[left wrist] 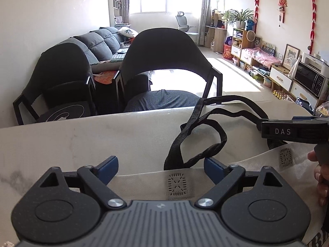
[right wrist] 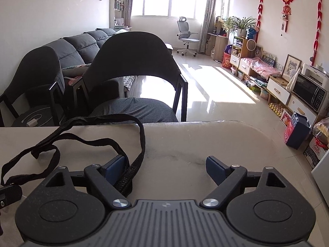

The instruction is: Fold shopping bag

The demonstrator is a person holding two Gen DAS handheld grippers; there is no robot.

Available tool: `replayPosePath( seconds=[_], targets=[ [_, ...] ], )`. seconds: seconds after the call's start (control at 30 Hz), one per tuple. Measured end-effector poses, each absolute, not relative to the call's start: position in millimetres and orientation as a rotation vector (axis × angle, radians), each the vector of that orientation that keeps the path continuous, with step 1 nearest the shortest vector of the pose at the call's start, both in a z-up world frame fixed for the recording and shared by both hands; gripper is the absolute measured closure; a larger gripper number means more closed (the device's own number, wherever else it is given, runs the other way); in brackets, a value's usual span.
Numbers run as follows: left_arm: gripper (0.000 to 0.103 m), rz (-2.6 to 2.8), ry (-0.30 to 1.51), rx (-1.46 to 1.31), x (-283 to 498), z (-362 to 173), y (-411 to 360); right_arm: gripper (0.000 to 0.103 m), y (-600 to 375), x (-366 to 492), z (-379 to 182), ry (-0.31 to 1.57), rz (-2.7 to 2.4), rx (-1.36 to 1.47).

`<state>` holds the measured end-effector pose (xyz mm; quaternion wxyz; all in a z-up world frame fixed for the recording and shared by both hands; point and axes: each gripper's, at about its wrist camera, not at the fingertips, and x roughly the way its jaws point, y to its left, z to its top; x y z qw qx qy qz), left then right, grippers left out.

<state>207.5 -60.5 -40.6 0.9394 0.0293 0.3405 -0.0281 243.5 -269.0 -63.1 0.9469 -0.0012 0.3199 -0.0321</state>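
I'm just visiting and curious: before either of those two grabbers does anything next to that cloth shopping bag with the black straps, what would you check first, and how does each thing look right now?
1. Left gripper open, nothing pinched: ok; the shopping bag rim lies between its fingers, unpressed.
2. Right gripper open: ok; one black strap runs beside its left finger, not clamped.
3. Black straps clear of the fold: not ok; they lie looped loose over the table.
4. Bag flat: cannot tell; only its top rim shows.
5. Free table space beyond the bag: ok.
6. Grippers clear of each other: ok; the right one sits apart at the left view's edge.
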Motion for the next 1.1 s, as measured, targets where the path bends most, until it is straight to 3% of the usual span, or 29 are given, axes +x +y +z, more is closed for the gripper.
replayPosePath(
  seconds=[0.47,1.1],
  targets=[
    [0.017,0.188,0.661,-0.038,238,-48,-23,0.016,-277,242,-60,0.656,-0.104,0.037],
    [0.017,0.216,0.655,-0.081,235,-39,6,0.004,-302,241,-64,0.668,-0.162,0.072]
  ],
)
